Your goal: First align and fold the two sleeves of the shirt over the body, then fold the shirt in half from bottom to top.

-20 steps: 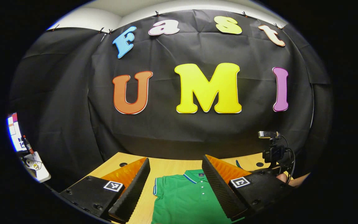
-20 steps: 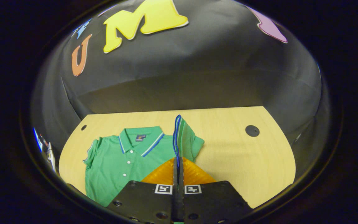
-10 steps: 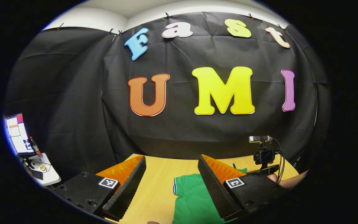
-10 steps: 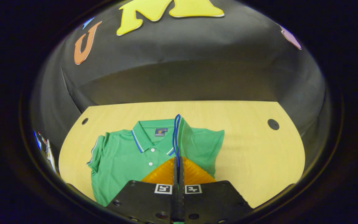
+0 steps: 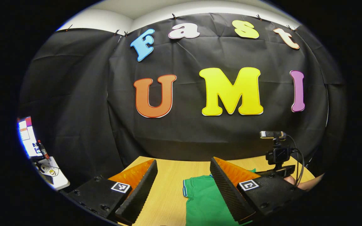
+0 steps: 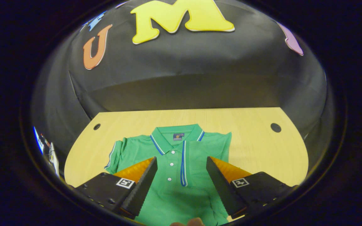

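A green polo shirt (image 6: 174, 188) lies front-up on the wooden table (image 6: 256, 150), collar (image 6: 176, 133) toward the wall. One sleeve is folded over the body, its blue-striped cuff (image 6: 183, 166) running down the middle. The other sleeve (image 6: 115, 153) still spreads out to the left. My right gripper (image 6: 181, 159) hovers open over the chest, nothing between its fingers. In the left gripper view my left gripper (image 5: 183, 161) is open above the table (image 5: 168, 175), with the spread sleeve (image 5: 200, 194) showing between its fingers.
Two round holes (image 6: 275, 127) (image 6: 96, 126) sit near the table's far corners. A black camera rig with cables (image 5: 275, 153) stands to the right, a hand (image 5: 308, 183) below it. A lit screen (image 5: 27, 138) and a white side table (image 5: 53, 174) are at the left.
My right gripper has opened and let go of the sleeve, which now lies flat on the shirt's body. The left gripper has drifted slightly and stays open.
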A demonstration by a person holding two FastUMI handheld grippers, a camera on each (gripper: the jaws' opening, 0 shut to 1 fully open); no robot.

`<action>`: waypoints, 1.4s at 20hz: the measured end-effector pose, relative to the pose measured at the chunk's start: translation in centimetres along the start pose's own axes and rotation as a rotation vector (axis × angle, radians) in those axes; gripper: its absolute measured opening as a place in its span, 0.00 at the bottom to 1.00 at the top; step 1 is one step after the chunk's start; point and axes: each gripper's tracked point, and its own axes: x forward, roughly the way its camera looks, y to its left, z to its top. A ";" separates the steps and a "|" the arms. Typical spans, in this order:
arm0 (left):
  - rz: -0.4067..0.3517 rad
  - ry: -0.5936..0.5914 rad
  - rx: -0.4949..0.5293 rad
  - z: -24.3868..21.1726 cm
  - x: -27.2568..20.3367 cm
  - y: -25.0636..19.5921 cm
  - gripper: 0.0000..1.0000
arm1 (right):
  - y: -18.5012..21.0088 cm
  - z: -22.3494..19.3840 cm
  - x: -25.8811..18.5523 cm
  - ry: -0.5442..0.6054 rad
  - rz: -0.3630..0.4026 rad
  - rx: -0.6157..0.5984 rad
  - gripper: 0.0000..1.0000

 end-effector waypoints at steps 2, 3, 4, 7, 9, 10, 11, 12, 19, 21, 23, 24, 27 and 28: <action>-0.037 0.012 -0.004 -1.0 1.1 0.2 1.00 | -0.2 0.9 -2.7 -0.039 -0.004 -0.004 0.96; -0.050 0.020 -0.006 -1.5 1.7 0.6 1.00 | -0.3 1.3 -4.1 -0.054 -0.005 -0.007 0.96; -0.061 0.031 -0.005 -2.2 2.3 1.0 1.00 | -0.5 1.6 -5.5 -0.071 -0.010 -0.013 0.96; -0.098 0.061 0.008 -3.9 4.1 1.8 1.00 | -1.3 3.2 -10.1 -0.148 -0.039 -0.050 0.96; -0.143 0.102 0.010 -5.9 5.3 1.5 1.00 | -2.0 4.3 -13.0 -0.206 -0.073 -0.108 0.96; -0.159 0.132 0.004 -7.1 5.9 1.2 1.00 | -2.3 4.6 -14.7 -0.234 -0.087 -0.134 0.96; -0.174 0.161 -0.009 -8.1 6.6 1.0 1.00 | -2.4 4.9 -16.1 -0.258 -0.098 -0.155 0.96; -0.187 0.196 -0.028 -9.2 7.2 0.5 1.00 | -2.6 5.1 -17.6 -0.279 -0.114 -0.176 0.96; -0.201 0.355 -0.082 -17.3 12.6 -0.1 1.00 | -4.7 4.1 -24.7 -0.330 -0.199 -0.157 0.95; -0.187 0.408 -0.120 -20.4 14.2 0.1 1.00 | -5.7 2.7 -25.9 -0.307 -0.226 -0.143 0.95; -0.169 0.485 -0.130 -23.7 15.2 0.6 1.00 | -7.0 1.4 -26.6 -0.284 -0.263 -0.142 0.95; -0.166 0.503 -0.141 -24.8 15.8 0.6 1.00 | -7.5 0.6 -27.0 -0.268 -0.276 -0.134 0.95; -0.154 0.547 -0.151 -27.6 17.2 0.5 1.00 | -8.4 -1.2 -27.5 -0.221 -0.293 -0.080 0.97; -0.155 0.555 -0.148 -28.2 17.5 0.5 1.00 | -8.8 -1.6 -27.7 -0.215 -0.302 -0.062 0.95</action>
